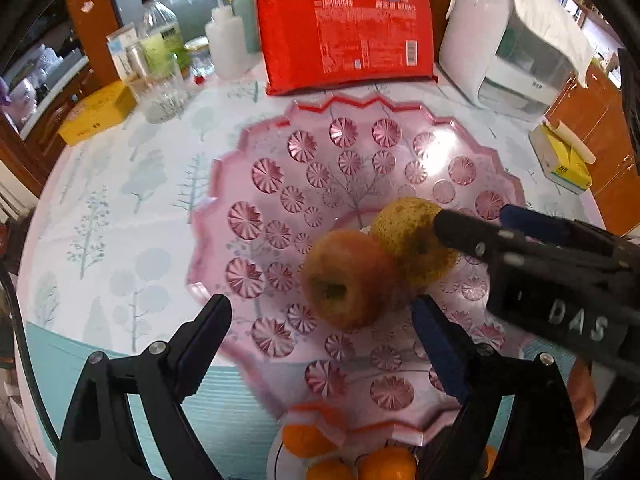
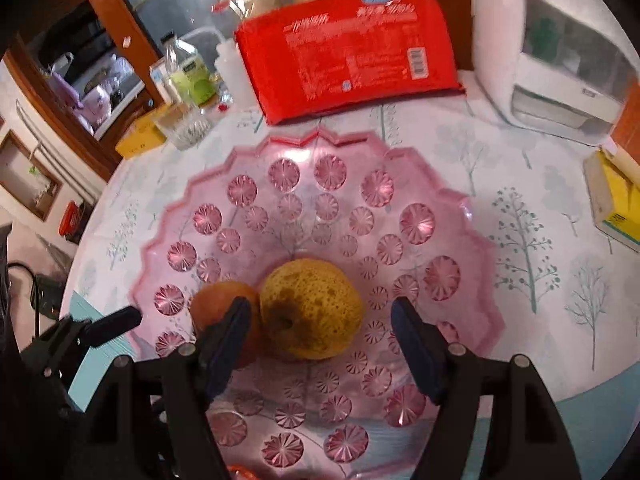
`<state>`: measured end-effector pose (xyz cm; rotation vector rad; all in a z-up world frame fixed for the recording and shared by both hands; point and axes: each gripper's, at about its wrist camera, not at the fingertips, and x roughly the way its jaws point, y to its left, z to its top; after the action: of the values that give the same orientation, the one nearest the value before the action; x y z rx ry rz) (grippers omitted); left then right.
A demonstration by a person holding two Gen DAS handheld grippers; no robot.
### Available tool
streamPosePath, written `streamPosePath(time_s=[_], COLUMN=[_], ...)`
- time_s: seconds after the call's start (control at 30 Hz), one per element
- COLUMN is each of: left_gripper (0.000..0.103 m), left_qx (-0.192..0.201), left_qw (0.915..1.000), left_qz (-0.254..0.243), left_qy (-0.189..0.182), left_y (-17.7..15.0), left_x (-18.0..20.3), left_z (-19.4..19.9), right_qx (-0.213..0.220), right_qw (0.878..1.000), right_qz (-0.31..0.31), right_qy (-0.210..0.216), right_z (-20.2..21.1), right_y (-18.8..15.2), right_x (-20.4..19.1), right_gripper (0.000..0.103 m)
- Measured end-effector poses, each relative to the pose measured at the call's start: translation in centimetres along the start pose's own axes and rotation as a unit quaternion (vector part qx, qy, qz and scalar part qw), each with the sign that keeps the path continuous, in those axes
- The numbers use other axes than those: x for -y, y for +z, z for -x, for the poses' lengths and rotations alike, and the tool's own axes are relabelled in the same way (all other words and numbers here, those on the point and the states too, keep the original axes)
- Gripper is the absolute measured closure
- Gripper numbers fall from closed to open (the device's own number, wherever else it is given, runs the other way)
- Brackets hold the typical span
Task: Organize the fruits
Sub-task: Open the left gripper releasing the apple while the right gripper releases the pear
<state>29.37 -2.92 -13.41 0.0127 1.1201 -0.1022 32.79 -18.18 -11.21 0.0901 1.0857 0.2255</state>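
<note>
While the apple (image 1: 352, 278) and pear (image 2: 310, 308) already rest touching in the pink tray (image 1: 240, 152), oranges (image 1: 384, 462) at the frame's bottom remain outside; the left gripper (image 1: 322, 322) and right gripper (image 2: 316, 322) stand released.

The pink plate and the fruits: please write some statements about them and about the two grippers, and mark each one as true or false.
1. The apple and the yellow pear lie touching each other on the pink plate. True.
2. The left gripper is shut on the apple. False: its jaws stand apart on either side of the apple and do not press it.
3. The right gripper has its jaws on either side of the pear, not pressing it. True.
4. The oranges lie in the middle of the pink plate. False: they are on a separate white dish under the plate's near rim.
5. The red package lies on the pink plate. False: it stands on the table behind it.
</note>
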Motion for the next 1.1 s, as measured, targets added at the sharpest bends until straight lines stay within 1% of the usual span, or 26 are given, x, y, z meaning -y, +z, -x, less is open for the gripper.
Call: streamPosePath(time_s=[0.13, 0.3, 0.37, 0.43, 0.5, 0.63, 0.7, 0.87, 1.03, 1.1], left_gripper=[0.012, 0.012, 0.012, 0.012, 0.012, 0.012, 0.012, 0.012, 0.012, 0.012], left_qx=[0.017, 0.029, 0.033, 0.039, 0.053, 0.073, 0.082, 0.096, 0.109, 0.113], left_qw=[0.9998, 0.9995, 0.9992, 0.9989, 0.998, 0.9963, 0.9956, 0.9941, 0.993, 0.9928], left_qz=[-0.008, 0.015, 0.017, 0.015, 0.013, 0.019, 0.025, 0.037, 0.04, 0.037], left_qy=[0.009, 0.007, 0.012, 0.021, 0.03, 0.04, 0.039, 0.035, 0.02, 0.017], left_y=[-1.0, -1.9, -2.2, -2.5, -3.0, -3.9, -4.4, -5.8, -7.5, -8.0], left_x=[0.2, -0.7, -0.9, -1.0, -1.1, -1.7, -2.0, -3.2, -4.3, -4.5], left_z=[2.1, 4.6, 5.9, 7.2, 8.8, 11.8, 13.2, 16.1, 18.8, 19.5], right_qx=[0.027, 0.054, 0.062, 0.064, 0.062, 0.054, 0.061, 0.065, 0.089, 0.096], right_qw=[0.999, 0.998, 0.997, 0.997, 0.997, 0.997, 0.997, 0.995, 0.991, 0.991], right_qz=[0.006, 0.011, 0.017, 0.02, 0.025, 0.034, 0.04, 0.058, 0.066, 0.059], right_qy=[-0.016, -0.028, -0.037, -0.041, -0.045, -0.037, -0.036, -0.052, -0.077, -0.074], right_z=[1.9, 4.5, 5.5, 6.4, 7.3, 9.1, 10.4, 13.4, 16.7, 17.9], right_y=[-0.2, -0.9, -1.4, -1.8, -2.2, -3.0, -3.5, -5.3, -7.7, -8.5], right_x=[-0.3, -0.7, -1.0, -1.3, -1.7, -2.2, -2.5, -3.8, -5.3, -5.7], right_gripper=[0.03, 0.03, 0.03, 0.03, 0.03, 0.03, 0.03, 0.03, 0.03, 0.03])
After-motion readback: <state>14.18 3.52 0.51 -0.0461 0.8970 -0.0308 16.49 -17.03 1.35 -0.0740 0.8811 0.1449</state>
